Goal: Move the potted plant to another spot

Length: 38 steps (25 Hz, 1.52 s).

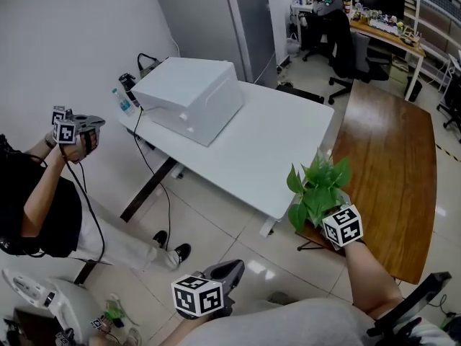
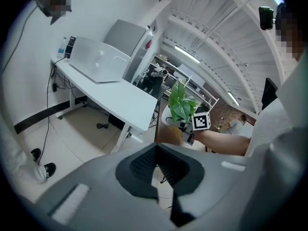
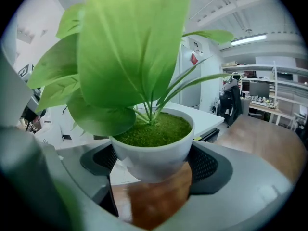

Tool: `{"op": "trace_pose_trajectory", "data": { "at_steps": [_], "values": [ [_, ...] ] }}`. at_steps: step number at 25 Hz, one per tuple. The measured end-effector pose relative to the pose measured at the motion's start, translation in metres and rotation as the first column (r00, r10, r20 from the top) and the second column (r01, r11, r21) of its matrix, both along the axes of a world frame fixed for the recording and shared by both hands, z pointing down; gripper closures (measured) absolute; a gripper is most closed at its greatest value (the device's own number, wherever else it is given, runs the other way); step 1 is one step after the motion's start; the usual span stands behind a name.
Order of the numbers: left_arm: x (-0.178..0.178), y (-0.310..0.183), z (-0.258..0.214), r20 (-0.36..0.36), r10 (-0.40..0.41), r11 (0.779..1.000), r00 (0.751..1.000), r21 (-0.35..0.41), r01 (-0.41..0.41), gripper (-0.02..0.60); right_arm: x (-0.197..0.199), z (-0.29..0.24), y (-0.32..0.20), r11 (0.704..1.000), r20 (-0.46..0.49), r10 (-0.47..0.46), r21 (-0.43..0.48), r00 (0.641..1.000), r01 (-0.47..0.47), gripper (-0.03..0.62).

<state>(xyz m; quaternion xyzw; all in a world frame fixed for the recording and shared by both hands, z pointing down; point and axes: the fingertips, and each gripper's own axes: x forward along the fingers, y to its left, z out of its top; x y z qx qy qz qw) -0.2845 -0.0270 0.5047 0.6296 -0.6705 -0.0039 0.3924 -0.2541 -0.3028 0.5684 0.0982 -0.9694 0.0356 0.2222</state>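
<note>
Right gripper [image 3: 154, 165] clamps the potted plant [image 1: 317, 186] by its white pot above the wooden table's [image 1: 392, 143] near corner | left gripper [image 2: 157, 152] closed, empty | I judge it light, slick, top-heavy: grip the pot wall.

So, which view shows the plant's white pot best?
The right gripper view: the pot fills the frame, gripped between the jaws. The head view shows mostly its leaves; the left gripper view shows the plant small, far off.

No legible text; red sticker [image 3: 193, 58] on grey cabinet [image 1: 209, 20] unreadable.
</note>
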Motion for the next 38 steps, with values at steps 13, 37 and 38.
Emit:
{"op": "trace_pose_trajectory", "data": {
  "at_steps": [13,37,38],
  "values": [
    [-0.044,0.063,0.007,-0.004,-0.188,0.982,0.982,-0.031,0.188,0.586,-0.107,0.02,0.027,0.99,-0.008,-0.138,-0.009,0.99,0.138,0.137],
    [-0.064,0.101,0.022,-0.017,-0.275,0.96,0.961,-0.056,0.274,0.586,-0.154,0.05,0.02,0.996,-0.014,-0.083,-0.047,0.996,0.082,0.137],
    [-0.064,0.1,0.022,-0.018,-0.274,0.961,0.962,-0.055,0.273,0.586,-0.154,0.051,0.02,0.996,-0.015,-0.081,-0.048,0.997,0.08,0.137]
  ]
}}
